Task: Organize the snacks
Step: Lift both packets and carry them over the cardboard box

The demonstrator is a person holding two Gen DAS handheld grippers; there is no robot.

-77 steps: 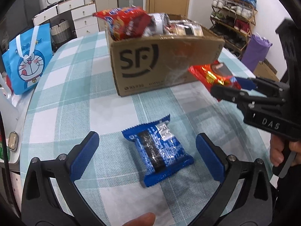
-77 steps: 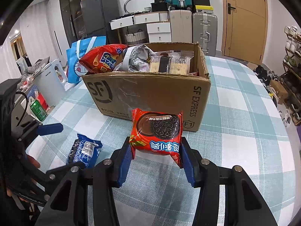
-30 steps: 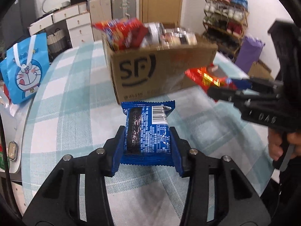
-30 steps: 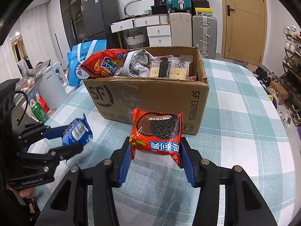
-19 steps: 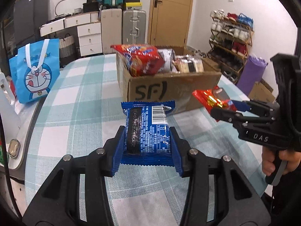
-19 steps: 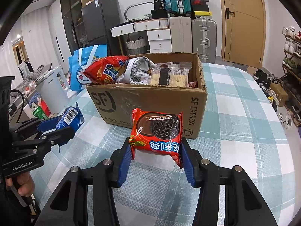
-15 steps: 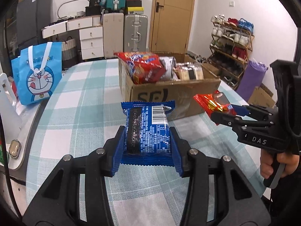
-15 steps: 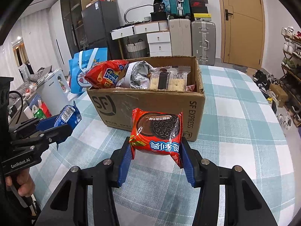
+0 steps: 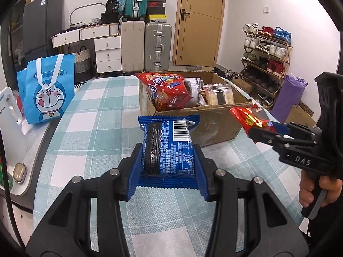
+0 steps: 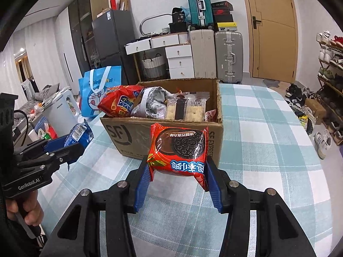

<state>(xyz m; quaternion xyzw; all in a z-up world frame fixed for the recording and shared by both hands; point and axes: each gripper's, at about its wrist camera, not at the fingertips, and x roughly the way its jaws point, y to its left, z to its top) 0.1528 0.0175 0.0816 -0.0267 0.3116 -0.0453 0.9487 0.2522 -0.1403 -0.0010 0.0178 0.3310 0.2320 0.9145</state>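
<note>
Above the checked table [image 9: 90, 128], my left tool [image 9: 168, 169] pinches a blue foil biscuit packet [image 9: 168, 147], my right tool [image 10: 178, 184] a red foil Oreo packet [image 10: 179, 150]; both look light, crinkly, crushable, so I grip the flat sides gently.

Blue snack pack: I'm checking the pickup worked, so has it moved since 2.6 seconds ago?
Yes. The blue snack pack is off the checked tablecloth, clamped in the left gripper and raised toward the cardboard box.
</note>
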